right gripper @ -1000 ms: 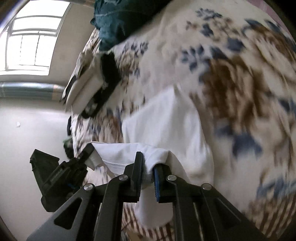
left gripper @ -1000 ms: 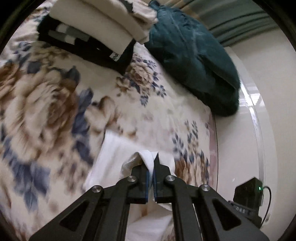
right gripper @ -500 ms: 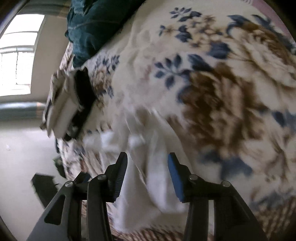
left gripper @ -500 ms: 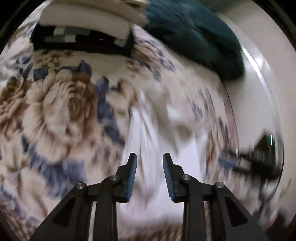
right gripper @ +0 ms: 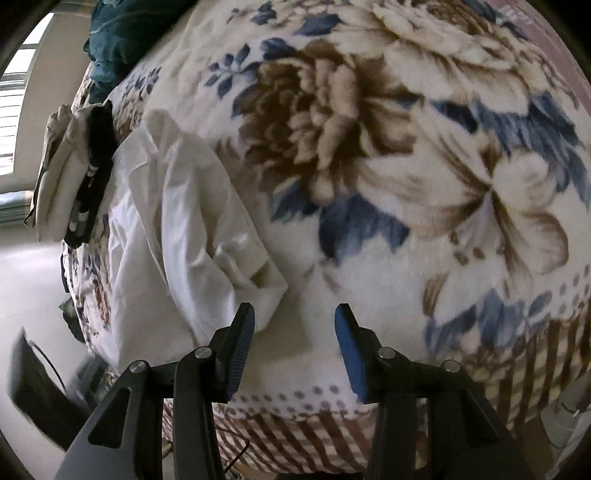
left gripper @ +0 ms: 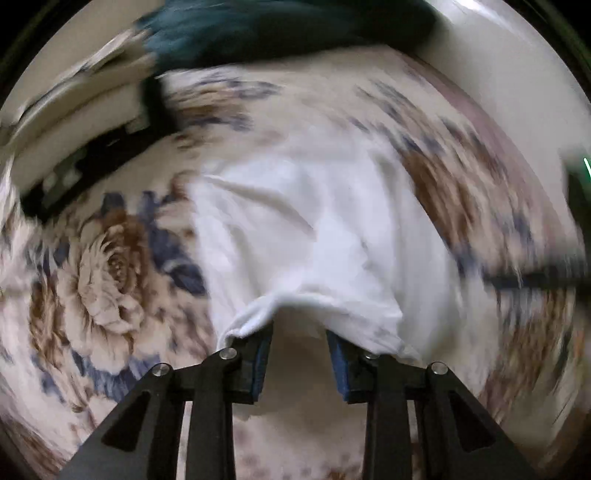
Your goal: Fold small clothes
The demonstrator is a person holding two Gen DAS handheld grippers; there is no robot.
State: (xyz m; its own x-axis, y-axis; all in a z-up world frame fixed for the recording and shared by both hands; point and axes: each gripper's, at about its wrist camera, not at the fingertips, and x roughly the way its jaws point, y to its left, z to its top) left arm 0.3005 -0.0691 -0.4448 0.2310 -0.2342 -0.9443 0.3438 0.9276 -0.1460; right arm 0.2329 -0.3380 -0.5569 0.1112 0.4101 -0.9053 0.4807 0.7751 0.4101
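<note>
- White garment [left gripper: 317, 236] lies rumpled on the floral blanket [left gripper: 110, 266]; in the left wrist view its near hem drapes over the tips of the left gripper [left gripper: 299, 343], whose jaws stand well apart and clamp nothing
- Left of it in that view, a stack of folded clothes [left gripper: 85, 122], cream over black, sits further back on the blanket, with a dark teal bundle [left gripper: 280, 26] beyond; this view is blurred, so finer detail cannot be told
- In the right wrist view the garment [right gripper: 177, 229] lies to the left, one corner just beside the left finger of the right gripper [right gripper: 295, 332]; these jaws too are spread wide and grip nothing, with only bare blanket [right gripper: 406, 147] between them
- Risk, as I judge it: the hem resting on the left fingertips may be dragged if that gripper moves, undoing whatever fold is there; the wrinkles and the loose flap at the corner suggest the layers are not flat, so a fresh pinch could take one layer only
- A plush blanket gives underfoot, so a deep pinch might catch the pile along with the cloth
- Surface: a bed-like top under a thick flowered blanket with a checked border [right gripper: 332, 439]; pale floor [right gripper: 29, 280] and a bright window [right gripper: 14, 85] at far left
</note>
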